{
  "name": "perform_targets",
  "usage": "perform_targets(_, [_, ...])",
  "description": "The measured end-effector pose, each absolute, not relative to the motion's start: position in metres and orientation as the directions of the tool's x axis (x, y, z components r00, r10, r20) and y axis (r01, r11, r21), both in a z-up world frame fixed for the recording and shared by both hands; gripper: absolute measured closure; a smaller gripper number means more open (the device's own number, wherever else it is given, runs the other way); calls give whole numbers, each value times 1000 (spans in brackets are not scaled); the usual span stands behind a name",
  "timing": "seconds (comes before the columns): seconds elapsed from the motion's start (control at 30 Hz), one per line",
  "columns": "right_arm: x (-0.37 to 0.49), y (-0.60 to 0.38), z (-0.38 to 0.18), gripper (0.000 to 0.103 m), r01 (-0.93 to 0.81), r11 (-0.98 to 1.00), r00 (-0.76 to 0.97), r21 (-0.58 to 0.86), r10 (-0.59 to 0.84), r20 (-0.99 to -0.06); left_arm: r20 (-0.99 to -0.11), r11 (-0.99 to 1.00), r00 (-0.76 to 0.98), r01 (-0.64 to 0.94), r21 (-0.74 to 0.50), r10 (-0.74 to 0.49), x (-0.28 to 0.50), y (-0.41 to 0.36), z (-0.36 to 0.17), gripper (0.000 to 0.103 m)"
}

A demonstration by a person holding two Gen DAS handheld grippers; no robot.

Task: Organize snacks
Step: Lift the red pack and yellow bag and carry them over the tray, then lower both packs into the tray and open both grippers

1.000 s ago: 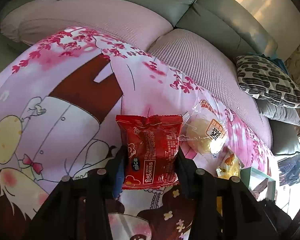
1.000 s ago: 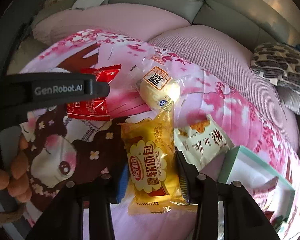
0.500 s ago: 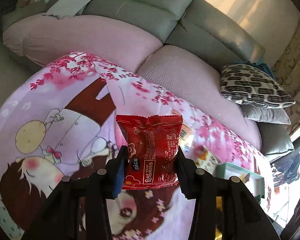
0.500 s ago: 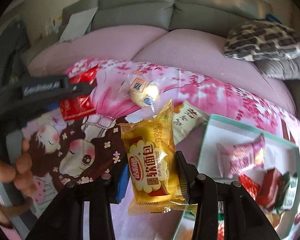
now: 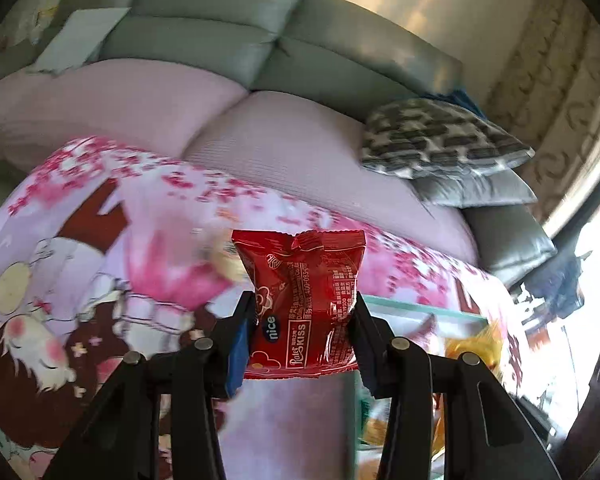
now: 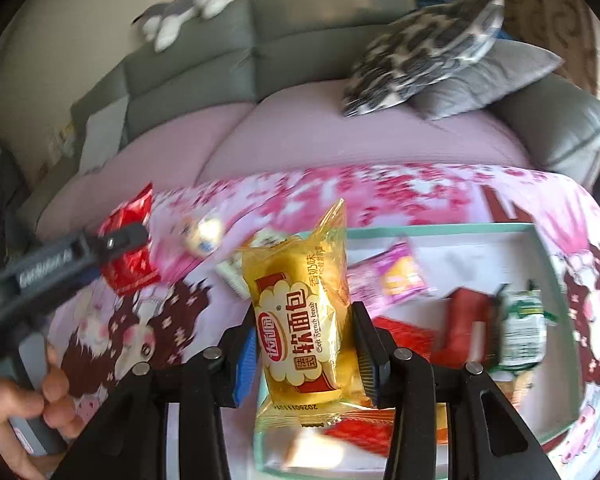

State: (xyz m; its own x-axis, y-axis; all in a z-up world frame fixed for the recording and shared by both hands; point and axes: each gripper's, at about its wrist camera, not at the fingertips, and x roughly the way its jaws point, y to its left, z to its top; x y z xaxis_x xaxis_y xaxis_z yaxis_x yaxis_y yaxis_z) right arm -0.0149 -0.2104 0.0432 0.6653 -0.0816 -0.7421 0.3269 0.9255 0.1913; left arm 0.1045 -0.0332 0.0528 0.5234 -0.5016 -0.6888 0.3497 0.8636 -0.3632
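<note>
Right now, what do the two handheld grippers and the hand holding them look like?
Both the left gripper and the right gripper are matte black linkage frames with silver pivot bolts and blue-padded jaws. Seen from the right wrist, the left gripper's side carries white "GenRobot.AI" lettering above a grey handle. The bare left hand wraps that handle; no sleeve visible.

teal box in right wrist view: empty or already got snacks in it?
Not empty. The teal box already holds several packets, including a pink packet and a green-and-white packet. Motion blur hides an exact count.
</note>
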Motion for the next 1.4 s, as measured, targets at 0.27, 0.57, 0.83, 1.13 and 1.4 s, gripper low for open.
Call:
perform_targets(0.27, [-54,-278,56,58,494,846,658,200,-214,-722,-699,794,426,495,-351,-575,75,-92,52,56])
perform_targets(0.57, [-83,-340,54,58,612,758,634,227,-298,-713,-726,738,354,601,-306,-589,43,-143,44,56])
perform_targets(0.83, [-78,-372,32,58,654,735,592,179,-351,-725,-763,714,308,645,-272,-569,28,-177,24,56])
perform_targets(1.13, [-70,-385,7,58,644,747,577,164,-333,-746,-788,728,306,640,-246,-535,28,-188,10,56])
perform_targets(1.4, [-63,-382,-6,59,625,762,582,170,-309,-752,-809,739,298,634,-230,-507,30,-194,0,56])
